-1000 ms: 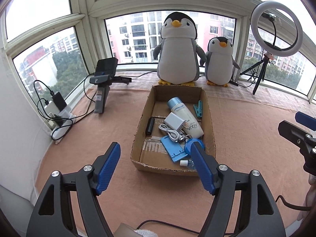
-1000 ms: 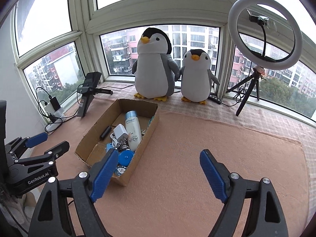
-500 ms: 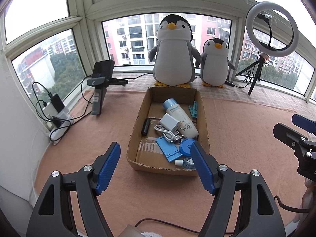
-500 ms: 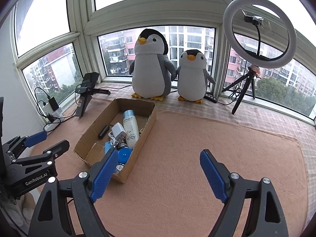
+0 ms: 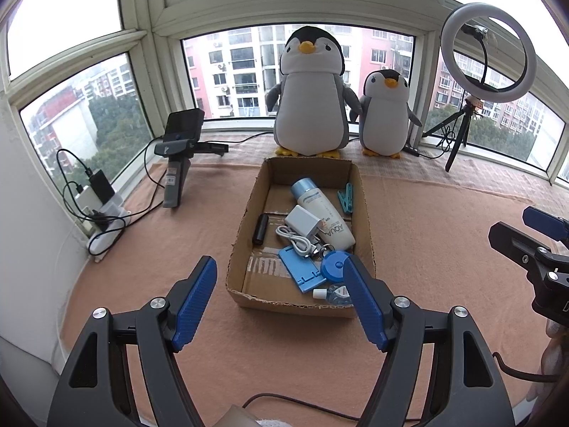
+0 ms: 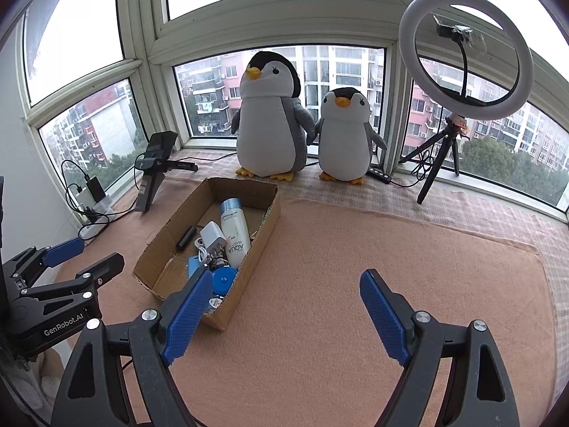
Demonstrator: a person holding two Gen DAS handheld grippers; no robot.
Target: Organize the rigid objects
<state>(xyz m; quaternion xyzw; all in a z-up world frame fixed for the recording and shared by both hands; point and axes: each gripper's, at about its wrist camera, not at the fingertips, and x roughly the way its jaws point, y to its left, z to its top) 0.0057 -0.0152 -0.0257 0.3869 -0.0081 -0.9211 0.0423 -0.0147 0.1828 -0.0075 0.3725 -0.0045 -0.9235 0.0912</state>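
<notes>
While both hand-held grippers gape empty – small bottle half-hidden behind left pad.

The left tongs are black plastic with ribbed blue pads on the inner faces of two angled arms, and a silver screw head sits at each joint. The right tongs are built the same way. Seen from the right wrist, the left tongs' side carries white "GenRobot.AI" lettering. A dark cable trails beneath.

Both hand-held grippers agape, empty
</notes>
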